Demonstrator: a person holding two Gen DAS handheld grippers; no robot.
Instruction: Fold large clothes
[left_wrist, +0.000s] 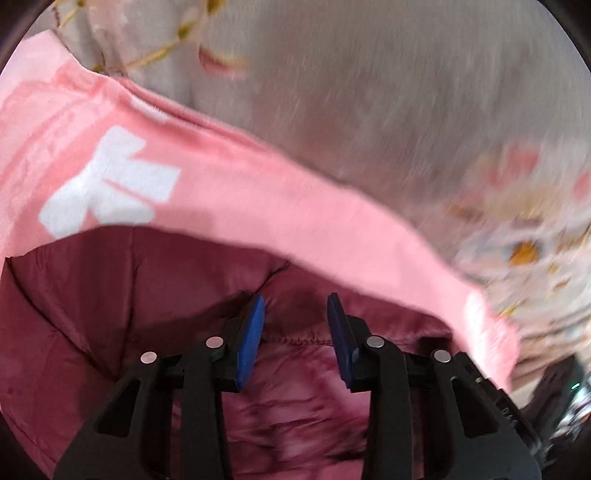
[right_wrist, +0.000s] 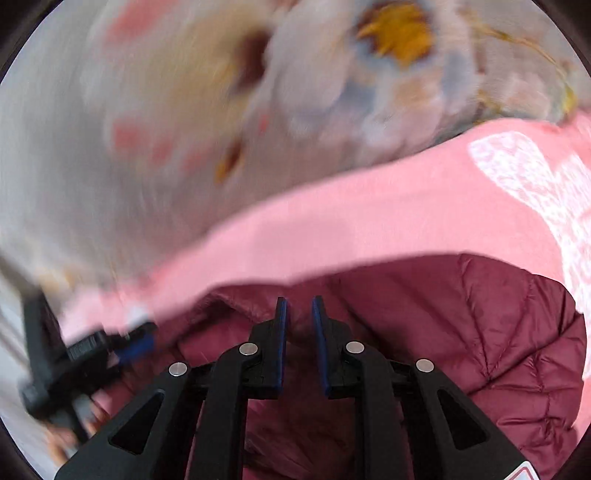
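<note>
Both grippers over maroon jacket, jaws apart, nothing held.
Left gripper (left_wrist: 296, 321) and right gripper (right_wrist: 298, 314) hang over jacket (right_wrist: 480, 332); pink shirt (left_wrist: 258, 206) edge just beyond, floral bedsheet (left_wrist: 406, 92) bare past it.

Both wrist views close above, angled down — sharing maroon jacket (left_wrist: 110, 295) (right_wrist: 480, 314), pink garment (left_wrist: 258, 199) (right_wrist: 369, 221)

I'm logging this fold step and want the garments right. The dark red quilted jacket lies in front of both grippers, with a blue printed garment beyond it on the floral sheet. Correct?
Not quite: the garment beyond the dark red quilted jacket is pink with white print, not blue, as both wrist views show. The rest holds: the jacket lies in front of both grippers, on the floral sheet.
</note>
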